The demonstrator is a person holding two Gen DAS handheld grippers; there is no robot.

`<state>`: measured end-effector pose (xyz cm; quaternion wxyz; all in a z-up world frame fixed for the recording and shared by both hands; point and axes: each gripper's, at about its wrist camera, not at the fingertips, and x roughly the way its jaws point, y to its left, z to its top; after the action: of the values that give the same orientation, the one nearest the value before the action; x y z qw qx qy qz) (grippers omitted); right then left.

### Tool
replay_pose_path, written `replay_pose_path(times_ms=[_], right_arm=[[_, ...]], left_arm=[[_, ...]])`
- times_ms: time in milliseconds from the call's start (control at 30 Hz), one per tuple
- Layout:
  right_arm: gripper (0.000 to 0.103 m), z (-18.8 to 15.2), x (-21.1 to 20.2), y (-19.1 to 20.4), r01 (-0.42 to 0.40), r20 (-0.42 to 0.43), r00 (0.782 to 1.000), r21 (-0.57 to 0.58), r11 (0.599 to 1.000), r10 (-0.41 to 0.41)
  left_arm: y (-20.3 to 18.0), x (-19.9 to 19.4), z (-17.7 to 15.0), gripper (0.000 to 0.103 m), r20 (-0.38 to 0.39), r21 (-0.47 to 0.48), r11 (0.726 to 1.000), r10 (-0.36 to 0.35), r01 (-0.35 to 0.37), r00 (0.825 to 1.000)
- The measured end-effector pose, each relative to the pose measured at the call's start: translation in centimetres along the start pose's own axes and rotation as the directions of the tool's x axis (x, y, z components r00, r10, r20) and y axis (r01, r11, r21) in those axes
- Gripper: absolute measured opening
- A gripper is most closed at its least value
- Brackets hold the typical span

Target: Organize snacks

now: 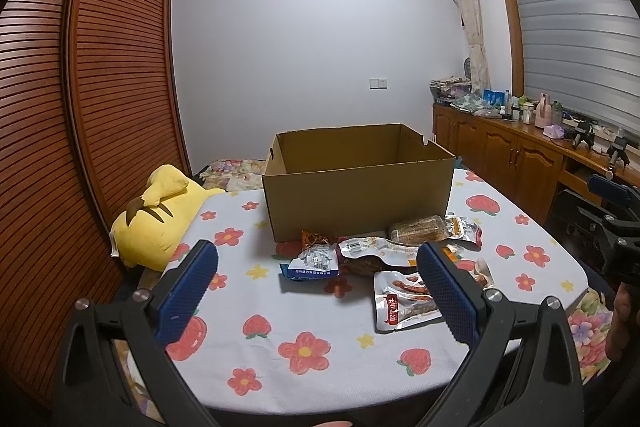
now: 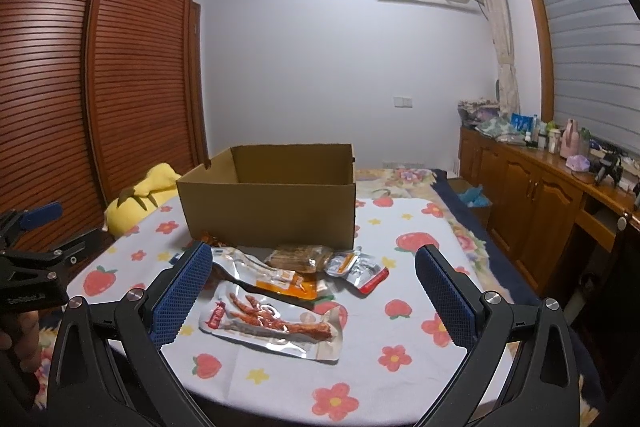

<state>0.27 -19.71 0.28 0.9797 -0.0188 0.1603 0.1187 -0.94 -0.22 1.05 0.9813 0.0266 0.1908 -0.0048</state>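
An open cardboard box (image 1: 356, 195) (image 2: 272, 203) stands on the flowered tablecloth (image 1: 304, 347) (image 2: 400, 327). Several snack packets lie in front of it: a chicken-feet pouch (image 1: 404, 301) (image 2: 276, 319), a brown bread pack (image 1: 418, 229) (image 2: 300, 257), an orange-white pouch (image 2: 264, 273), a blue-white packet (image 1: 314, 263) and a small silver-red sachet (image 2: 360, 269). My left gripper (image 1: 318, 255) hovers open just short of the packets, nothing between its fingers. My right gripper (image 2: 314, 257) is likewise open above the chicken-feet pouch.
A yellow plush toy (image 1: 160, 223) (image 2: 140, 199) lies at the table's left edge. A slatted wooden wardrobe (image 1: 80, 87) stands on the left, and a wooden sideboard (image 2: 540, 195) with bottles on the right. A bed with a floral cover lies behind the box.
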Motion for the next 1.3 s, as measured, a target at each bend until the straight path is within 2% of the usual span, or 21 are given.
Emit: replay_pose_path(times_ms=[1300], right_arm=[[0.103, 0.09, -0.19, 0.07, -0.007, -0.005, 1.000, 0.000, 1.000, 0.007]], left_arm=[[-0.02, -0.28, -0.14, 0.101, 0.005, -0.004, 1.000, -0.009, 0.009, 1.000]])
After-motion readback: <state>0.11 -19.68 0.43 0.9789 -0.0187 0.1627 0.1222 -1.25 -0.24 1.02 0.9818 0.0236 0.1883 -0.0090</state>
